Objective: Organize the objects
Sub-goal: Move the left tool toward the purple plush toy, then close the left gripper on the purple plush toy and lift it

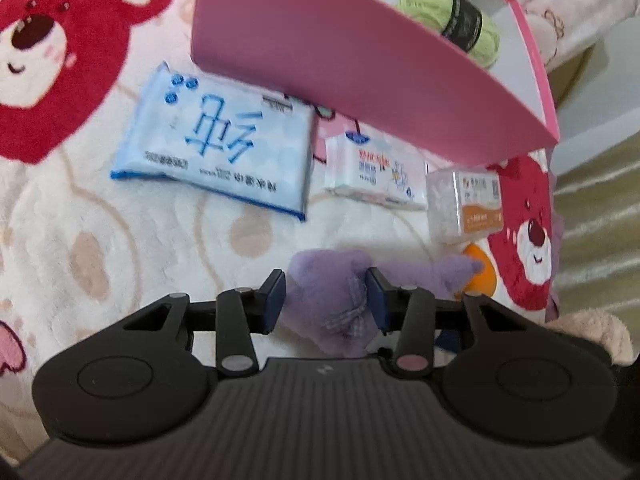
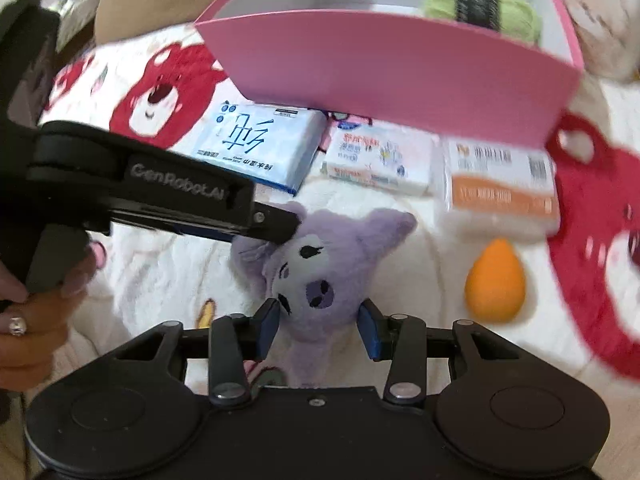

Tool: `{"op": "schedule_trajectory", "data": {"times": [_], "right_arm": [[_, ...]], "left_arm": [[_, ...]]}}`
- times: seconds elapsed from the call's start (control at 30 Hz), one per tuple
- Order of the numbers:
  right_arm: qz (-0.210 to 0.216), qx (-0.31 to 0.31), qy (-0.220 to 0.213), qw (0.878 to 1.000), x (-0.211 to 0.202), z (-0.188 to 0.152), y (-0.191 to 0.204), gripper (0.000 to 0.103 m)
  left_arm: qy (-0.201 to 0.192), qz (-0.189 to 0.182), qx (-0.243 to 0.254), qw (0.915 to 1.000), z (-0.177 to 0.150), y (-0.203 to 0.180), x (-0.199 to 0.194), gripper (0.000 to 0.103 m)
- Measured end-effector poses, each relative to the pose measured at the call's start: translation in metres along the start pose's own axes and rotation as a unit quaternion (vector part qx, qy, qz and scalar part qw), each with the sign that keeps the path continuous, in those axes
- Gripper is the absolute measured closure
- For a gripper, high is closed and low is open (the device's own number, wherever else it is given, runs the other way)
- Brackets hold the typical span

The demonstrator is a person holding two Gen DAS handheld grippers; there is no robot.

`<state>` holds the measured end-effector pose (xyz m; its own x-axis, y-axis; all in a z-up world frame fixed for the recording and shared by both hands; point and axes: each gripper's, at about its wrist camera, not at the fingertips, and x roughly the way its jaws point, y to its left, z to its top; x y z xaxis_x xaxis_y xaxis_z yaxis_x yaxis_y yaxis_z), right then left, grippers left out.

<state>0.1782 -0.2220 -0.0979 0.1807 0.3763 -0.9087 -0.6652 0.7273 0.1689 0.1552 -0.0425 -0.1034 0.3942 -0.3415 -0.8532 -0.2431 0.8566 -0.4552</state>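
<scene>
Right wrist view: purple plush toy lies on the blanket below the pink box. Left gripper pinches its ear, probably for lifting; right gripper straddles it, released.

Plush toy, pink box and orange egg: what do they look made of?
Plush toy: soft purple pile fabric, fuzzy outline, stitched face. Pink box: probably matte cardboard, thin flat walls with sharp folded corners and a white inside. Orange egg: smooth matte teardrop, likely foam sponge, though the look alone cannot confirm it.
</scene>
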Motion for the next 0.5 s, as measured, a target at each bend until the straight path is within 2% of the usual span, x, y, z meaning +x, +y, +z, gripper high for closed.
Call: {"op": "schedule_trajectory", "data": {"times": [0.07,0.1,0.27,0.43,0.5], "right_arm": [[-0.043,-0.028,-0.007,0.999,0.000,0.008,-0.002,0.053],[-0.055,-0.038,-0.004,0.998,0.002,0.013,-0.003,0.046],[-0.005,-0.002,-0.017,1.000,0.012,0.015,-0.023,0.044],[0.001,0.002,-0.030,1.000,0.018,0.009,-0.020,0.043],[-0.003,-0.002,-0.024,1.000,0.024,0.011,-0.017,0.043]], "left_arm": [[-0.005,0.005,0.012,0.9999,0.001,0.000,0.000,0.068],[-0.008,0.005,0.016,0.9998,0.002,-0.001,0.001,0.068],[-0.018,0.012,0.019,0.9996,0.001,-0.003,0.011,0.065],[-0.018,0.023,0.028,0.9992,0.000,-0.008,0.010,0.062],[-0.012,0.026,0.021,0.9994,0.000,-0.006,0.011,0.053]]}}
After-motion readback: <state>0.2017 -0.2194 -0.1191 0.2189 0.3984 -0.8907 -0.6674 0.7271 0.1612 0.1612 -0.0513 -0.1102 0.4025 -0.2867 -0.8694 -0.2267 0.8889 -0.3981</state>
